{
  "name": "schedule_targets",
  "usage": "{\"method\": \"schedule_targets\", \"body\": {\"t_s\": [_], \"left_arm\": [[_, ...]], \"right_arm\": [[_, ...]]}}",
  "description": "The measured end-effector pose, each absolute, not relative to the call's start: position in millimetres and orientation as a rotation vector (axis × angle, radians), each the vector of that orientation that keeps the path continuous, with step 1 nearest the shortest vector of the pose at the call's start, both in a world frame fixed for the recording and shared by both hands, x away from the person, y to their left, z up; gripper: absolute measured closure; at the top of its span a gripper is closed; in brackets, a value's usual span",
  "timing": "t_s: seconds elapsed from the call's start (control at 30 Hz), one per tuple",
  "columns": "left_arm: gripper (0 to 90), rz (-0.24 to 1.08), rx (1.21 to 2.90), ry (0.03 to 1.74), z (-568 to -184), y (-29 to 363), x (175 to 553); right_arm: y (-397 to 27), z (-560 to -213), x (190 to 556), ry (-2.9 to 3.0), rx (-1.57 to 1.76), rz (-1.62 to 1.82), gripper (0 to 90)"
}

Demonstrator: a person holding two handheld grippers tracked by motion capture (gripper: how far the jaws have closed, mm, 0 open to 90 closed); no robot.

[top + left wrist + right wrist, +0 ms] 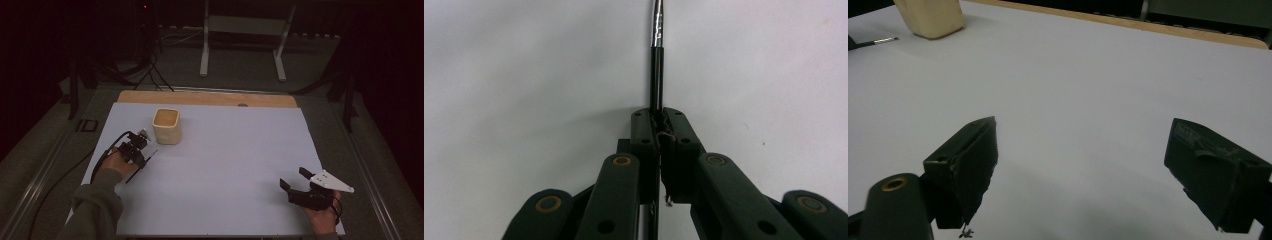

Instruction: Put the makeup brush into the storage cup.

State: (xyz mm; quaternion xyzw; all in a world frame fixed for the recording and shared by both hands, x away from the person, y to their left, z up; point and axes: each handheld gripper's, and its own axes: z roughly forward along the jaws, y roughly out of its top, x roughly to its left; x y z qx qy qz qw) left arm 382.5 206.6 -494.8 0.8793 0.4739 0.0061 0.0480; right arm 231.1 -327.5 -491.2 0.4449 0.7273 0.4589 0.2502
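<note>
1. Gripping a thin black rod with a shiny metal tip, the left gripper is pressing its fingers together on the rod's shaft just above the white table.
2. Resting near the table's front right corner, the right gripper is keeping its fingers wide apart, holding nothing.
3. Standing just beyond the left gripper is a cream square ceramic cup.

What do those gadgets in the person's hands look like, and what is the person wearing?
Each tool is black, with two blocky jaws on linked bars with brass-coloured pivots. The right tool carries a grey three-cornered plate with small holes. A black cable trails from the left tool. The person's left sleeve is olive-green.
</note>
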Motion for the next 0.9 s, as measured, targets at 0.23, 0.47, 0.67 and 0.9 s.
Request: {"method": "schedule_targets", "body": {"t_s": [0.23,0.47,0.67,0.9], "left_arm": [[86.5,0.014,2.718,1.427,-493,204,383],[86.4,0.042,2.646,1.417,-481,208,381],[86.4,0.051,2.601,1.404,-473,213,378],[86.4,0.072,2.561,1.389,-462,219,374]], "right_arm": [[-328,-491,231,1.978,1.213,1.248,13.8],[-327,-491,231,1.98,1.212,1.246,13.8],[-328,-491,231,1.977,1.215,1.245,13.8],[-328,-491,231,1.976,1.216,1.245,13.8]]}}
